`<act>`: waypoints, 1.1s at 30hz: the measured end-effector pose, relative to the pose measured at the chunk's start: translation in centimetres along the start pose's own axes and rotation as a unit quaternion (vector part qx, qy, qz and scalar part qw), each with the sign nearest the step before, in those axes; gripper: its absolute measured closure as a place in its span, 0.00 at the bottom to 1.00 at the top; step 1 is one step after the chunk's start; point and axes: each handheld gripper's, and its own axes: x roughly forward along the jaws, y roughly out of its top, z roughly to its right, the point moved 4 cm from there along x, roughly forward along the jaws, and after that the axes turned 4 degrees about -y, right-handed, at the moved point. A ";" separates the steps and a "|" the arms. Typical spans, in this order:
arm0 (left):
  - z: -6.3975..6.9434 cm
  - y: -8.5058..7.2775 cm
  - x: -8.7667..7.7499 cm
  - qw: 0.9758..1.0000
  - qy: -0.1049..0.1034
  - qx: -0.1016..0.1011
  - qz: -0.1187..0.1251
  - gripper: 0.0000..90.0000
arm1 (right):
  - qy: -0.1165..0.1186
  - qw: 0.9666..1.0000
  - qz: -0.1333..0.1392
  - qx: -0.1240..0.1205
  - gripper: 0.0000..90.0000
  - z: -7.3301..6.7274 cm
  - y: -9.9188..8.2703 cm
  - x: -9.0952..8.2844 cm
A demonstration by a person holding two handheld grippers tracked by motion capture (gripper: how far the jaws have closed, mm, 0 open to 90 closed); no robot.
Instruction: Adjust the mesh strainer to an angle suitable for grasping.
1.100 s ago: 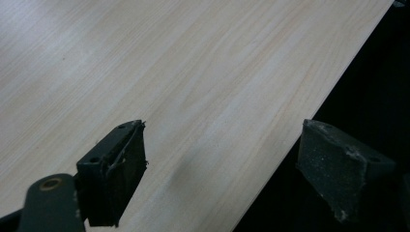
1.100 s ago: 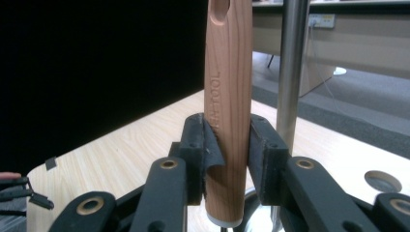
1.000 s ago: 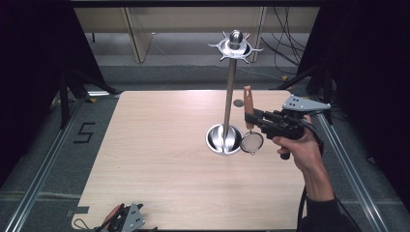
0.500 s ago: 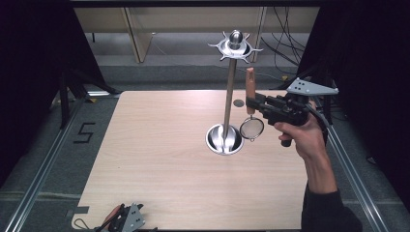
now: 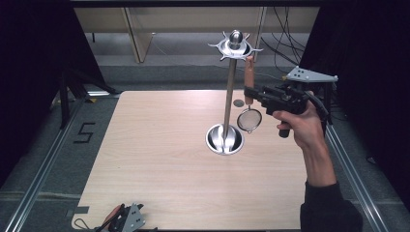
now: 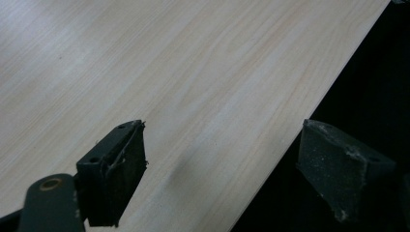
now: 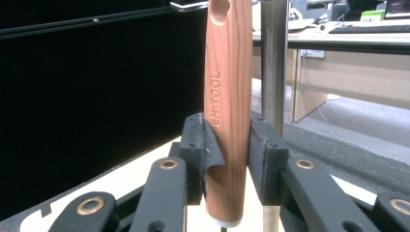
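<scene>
A small strainer hangs upright with its wooden handle (image 5: 249, 79) on top and its round mesh (image 5: 249, 120) below. My right gripper (image 5: 249, 93) is shut on that handle, held by a hand (image 5: 300, 126) just right of the metal stand's pole (image 5: 229, 96). The handle's top reaches up near the stand's hook crown (image 5: 235, 46). In the right gripper view the pads (image 7: 263, 154) clamp the handle (image 7: 227, 96), and the pole (image 7: 274, 63) rises right behind. My left gripper (image 5: 126, 218) lies at the table's front edge, open (image 6: 227, 169), with nothing between its jaws.
The stand's shiny round base (image 5: 225, 139) sits right of the table's centre. A small grey disc (image 5: 238, 103) lies on the wood behind the strainer. The wooden tabletop (image 6: 145, 72) drops to dark floor at its edge. Metal rails (image 5: 355, 169) run along both sides.
My right gripper has lifted the strainer upward beside the pole, bringing the handle's top closer to the hook crown. The left gripper has stayed put.
</scene>
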 end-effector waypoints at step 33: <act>0.0 0.0 0.1 1.000 -0.002 0.001 0.004 0.19 | 0.006 1.000 -0.022 0.013 0.77 1.3 -0.5 1.8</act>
